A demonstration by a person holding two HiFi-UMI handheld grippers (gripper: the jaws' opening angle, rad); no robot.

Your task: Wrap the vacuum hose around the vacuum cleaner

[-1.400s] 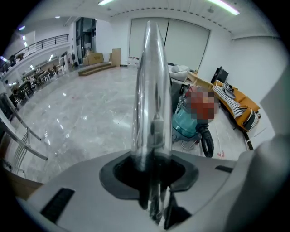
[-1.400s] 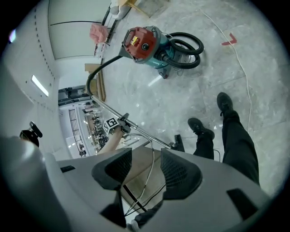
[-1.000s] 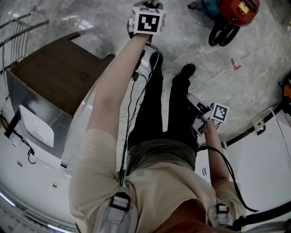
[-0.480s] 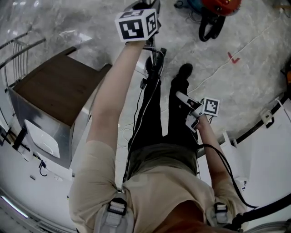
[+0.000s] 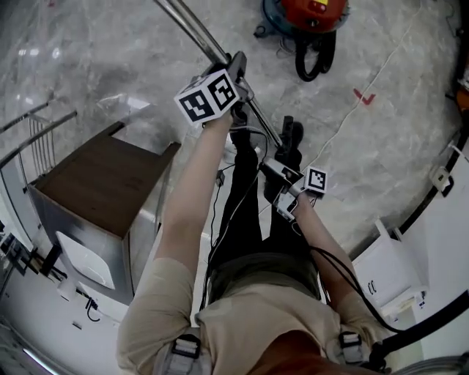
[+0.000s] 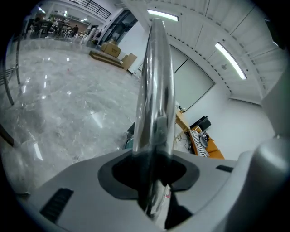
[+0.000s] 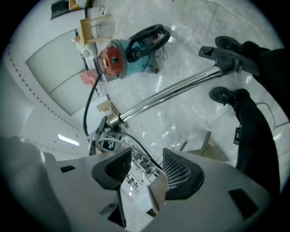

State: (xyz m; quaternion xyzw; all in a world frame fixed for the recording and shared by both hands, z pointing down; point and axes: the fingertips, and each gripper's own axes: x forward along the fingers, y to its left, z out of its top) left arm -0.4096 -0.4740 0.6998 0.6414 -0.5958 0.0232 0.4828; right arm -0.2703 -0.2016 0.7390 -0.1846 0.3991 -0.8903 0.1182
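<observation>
The left arm reaches out straight, its left gripper point(image 5: 237, 67) clamped on the chrome wand point(image 5: 192, 28). The right arm is bent, with the right gripper point(image 5: 274, 170) by the legs, jaws apart and empty. The vacuum cleaner point(image 5: 311, 10) and its looped black hose point(image 5: 311, 57) sit on the floor well ahead.

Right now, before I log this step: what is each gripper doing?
Left gripper: shut on the chrome vacuum tube.
Right gripper: open, holding nothing.
</observation>
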